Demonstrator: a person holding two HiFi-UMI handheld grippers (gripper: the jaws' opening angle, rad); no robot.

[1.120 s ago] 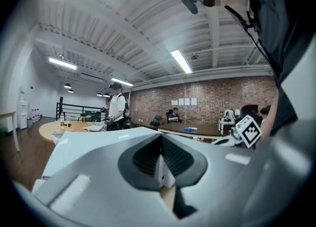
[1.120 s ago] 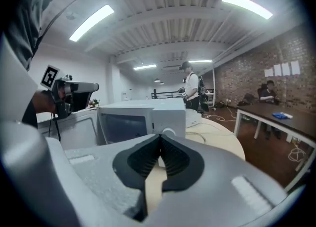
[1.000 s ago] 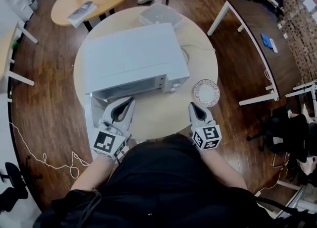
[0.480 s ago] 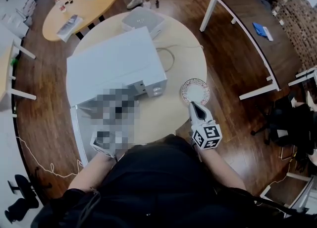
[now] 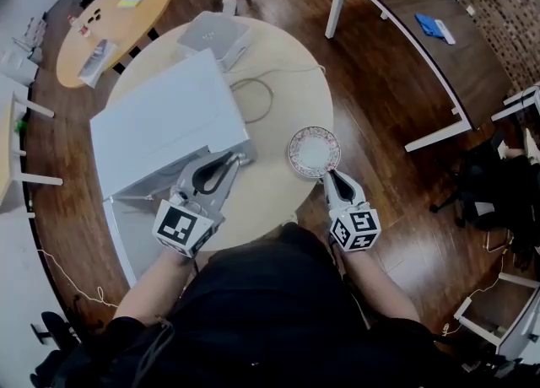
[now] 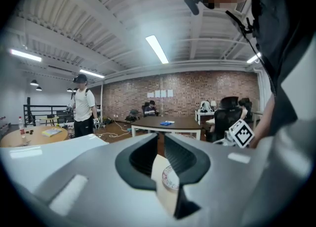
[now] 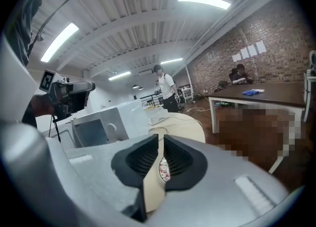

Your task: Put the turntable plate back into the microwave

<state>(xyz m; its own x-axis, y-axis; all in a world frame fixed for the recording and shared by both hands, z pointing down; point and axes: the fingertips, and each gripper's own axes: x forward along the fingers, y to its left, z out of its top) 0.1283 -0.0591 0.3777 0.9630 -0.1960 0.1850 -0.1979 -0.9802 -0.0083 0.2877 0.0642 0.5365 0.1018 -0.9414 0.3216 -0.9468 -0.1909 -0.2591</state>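
The patterned turntable plate lies flat on the round cream table, right of the white microwave. The microwave's door hangs open to the left. My right gripper sits just short of the plate's near rim; its jaws have just been opening to a narrow slit with nothing between them. Through that slit the plate shows ahead. My left gripper is by the microwave's front right corner, jaws a narrow slit apart and empty, and it looks toward the plate.
A white box and a loose cable lie behind the microwave. Beyond the table stand a yellow round table, a dark desk and an office chair. A person stands in the background.
My left gripper has slid right along the microwave's front to its right corner. My right gripper has moved forward to the plate's near rim. The plate has stayed put.
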